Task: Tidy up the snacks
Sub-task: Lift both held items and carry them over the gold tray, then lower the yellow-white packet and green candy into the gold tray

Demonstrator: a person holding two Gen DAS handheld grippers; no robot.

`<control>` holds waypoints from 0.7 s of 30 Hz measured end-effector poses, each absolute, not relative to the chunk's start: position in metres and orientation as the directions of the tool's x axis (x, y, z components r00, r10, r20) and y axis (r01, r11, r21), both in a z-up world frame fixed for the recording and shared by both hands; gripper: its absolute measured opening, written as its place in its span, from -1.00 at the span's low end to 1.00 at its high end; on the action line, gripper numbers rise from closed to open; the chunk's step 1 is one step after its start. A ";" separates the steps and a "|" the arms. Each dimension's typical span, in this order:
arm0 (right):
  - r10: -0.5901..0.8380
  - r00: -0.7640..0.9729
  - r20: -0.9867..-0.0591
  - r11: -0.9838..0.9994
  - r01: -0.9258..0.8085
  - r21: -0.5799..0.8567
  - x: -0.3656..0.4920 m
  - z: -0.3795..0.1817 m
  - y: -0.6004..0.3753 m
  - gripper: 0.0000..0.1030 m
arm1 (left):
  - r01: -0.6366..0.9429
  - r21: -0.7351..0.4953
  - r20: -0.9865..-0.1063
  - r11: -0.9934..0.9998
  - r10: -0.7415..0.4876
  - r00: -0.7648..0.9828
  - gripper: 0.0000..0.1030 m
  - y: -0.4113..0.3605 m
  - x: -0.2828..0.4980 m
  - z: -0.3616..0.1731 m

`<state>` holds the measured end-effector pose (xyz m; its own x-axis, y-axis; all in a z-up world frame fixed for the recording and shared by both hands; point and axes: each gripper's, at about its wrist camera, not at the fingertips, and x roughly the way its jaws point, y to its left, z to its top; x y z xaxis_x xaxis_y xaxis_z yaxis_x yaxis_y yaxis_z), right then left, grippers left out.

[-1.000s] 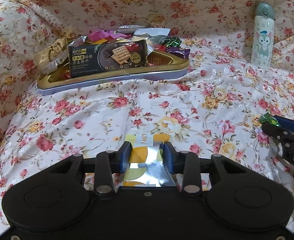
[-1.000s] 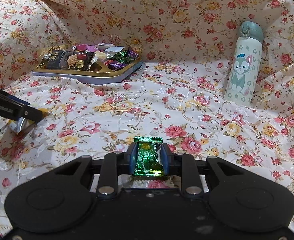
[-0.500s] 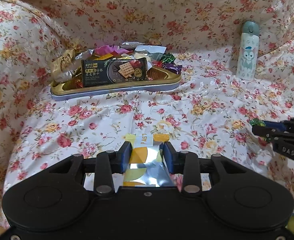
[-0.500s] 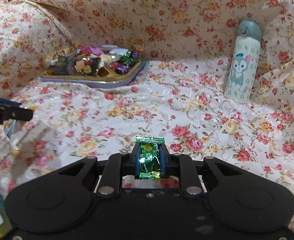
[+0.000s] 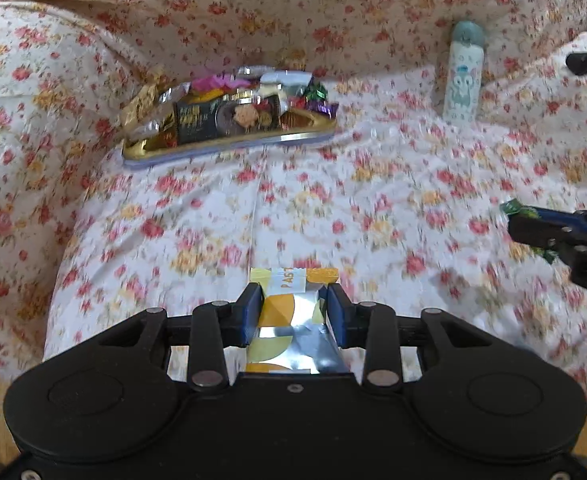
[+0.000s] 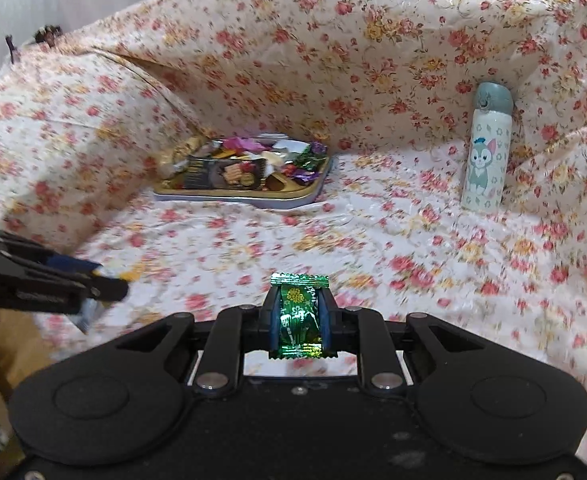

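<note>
A yellow-and-silver snack packet point(image 5: 293, 312) sits clamped between the blue pads of the left hand-held gripper point(image 5: 294, 312), its printed top edge poking out past the fingertips, held above the floral cloth point(image 5: 333, 200). The right hand-held gripper point(image 6: 296, 320) is squeezed narrow on a green foil candy point(image 6: 298, 316), the wrapper's crimped ends showing above and below the pads, also clear of the cloth. In the left wrist view the right hand-held gripper enters from the right edge with the green candy at its tip; in the right wrist view the left hand-held gripper reaches in from the left edge, blurred, a corner of its packet just visible.

Farther back on the cloth-covered surface lies a shallow gold tray point(image 6: 293, 200) with a pale rim, piled with snacks: a dark cracker packet point(image 6: 223, 174) across the front, purple, pink, green and silver wrapped sweets point(image 6: 305, 160) heaped behind and to the right. The tray rests near the fold where the cloth rises at the back. Well apart from it, to the right, a pale bottle point(image 6: 485, 148) with a grey-green cap and a cartoon cat print stands upright against the draped fabric. Both views are motion-blurred.
</note>
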<state>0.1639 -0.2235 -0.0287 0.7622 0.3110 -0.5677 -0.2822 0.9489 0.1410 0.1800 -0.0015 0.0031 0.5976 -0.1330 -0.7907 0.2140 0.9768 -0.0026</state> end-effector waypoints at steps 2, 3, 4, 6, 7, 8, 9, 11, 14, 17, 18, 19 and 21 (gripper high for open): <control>0.331 0.754 -0.568 0.943 -0.291 0.162 0.145 -0.024 -0.224 -0.60 | 0.218 -0.015 -0.806 0.976 -0.141 0.575 -0.14 0.002 0.170 0.003; 0.337 0.749 -0.571 0.940 -0.296 0.168 0.137 -0.023 -0.223 -0.60 | 0.220 -0.019 -0.814 0.975 -0.143 0.563 -0.14 0.003 0.164 0.002; 0.346 0.740 -0.577 0.937 -0.300 0.177 0.130 -0.022 -0.224 -0.60 | 0.219 -0.020 -0.823 0.976 -0.141 0.551 -0.14 0.005 0.159 0.001; 0.363 0.721 -0.590 0.931 -0.305 0.200 0.117 -0.023 -0.225 -0.60 | 0.217 -0.018 -0.835 0.976 -0.134 0.534 -0.14 0.008 0.148 0.000; 0.371 0.710 -0.599 0.928 -0.305 0.214 0.112 -0.025 -0.226 -0.60 | 0.215 -0.016 -0.842 0.976 -0.130 0.524 -0.14 0.010 0.142 -0.002; 0.379 0.700 -0.605 0.925 -0.304 0.228 0.106 -0.026 -0.226 -0.60 | 0.213 -0.017 -0.847 0.977 -0.127 0.517 -0.14 0.011 0.138 -0.003; 0.382 0.692 -0.612 0.924 -0.301 0.237 0.102 -0.028 -0.227 -0.60 | 0.205 -0.022 -0.854 0.979 -0.125 0.505 -0.14 0.014 0.133 -0.005; 0.378 0.680 -0.629 0.926 -0.291 0.243 0.093 -0.031 -0.228 -0.60 | 0.190 -0.038 -0.865 0.981 -0.128 0.485 -0.14 0.019 0.124 -0.008; 0.387 0.650 -0.654 0.922 -0.285 0.262 0.084 -0.037 -0.228 -0.60 | 0.173 -0.047 -0.883 0.984 -0.122 0.454 -0.13 0.025 0.112 -0.014; 0.388 0.631 -0.672 0.921 -0.290 0.259 0.075 -0.044 -0.225 -0.60 | 0.164 -0.036 -0.898 0.986 -0.104 0.428 -0.13 0.027 0.100 -0.022; 0.390 0.625 -0.676 0.920 -0.293 0.260 0.070 -0.046 -0.225 -0.60 | 0.166 -0.031 -0.902 0.986 -0.099 0.421 -0.13 0.027 0.096 -0.024; 0.396 0.615 -0.682 0.918 -0.296 0.265 0.068 -0.048 -0.223 -0.60 | 0.165 -0.028 -0.905 0.986 -0.095 0.415 -0.13 0.027 0.093 -0.026; 0.413 0.596 -0.689 0.910 -0.305 0.282 0.066 -0.052 -0.220 -0.60 | 0.162 -0.031 -0.911 0.986 -0.094 0.402 -0.13 0.027 0.087 -0.029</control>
<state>0.0663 -0.2200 -0.0524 0.5957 0.4134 -0.6887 -0.3055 0.9095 0.2818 0.0871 0.0272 -0.0290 0.4021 -0.0944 -0.9107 0.1620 0.9863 -0.0307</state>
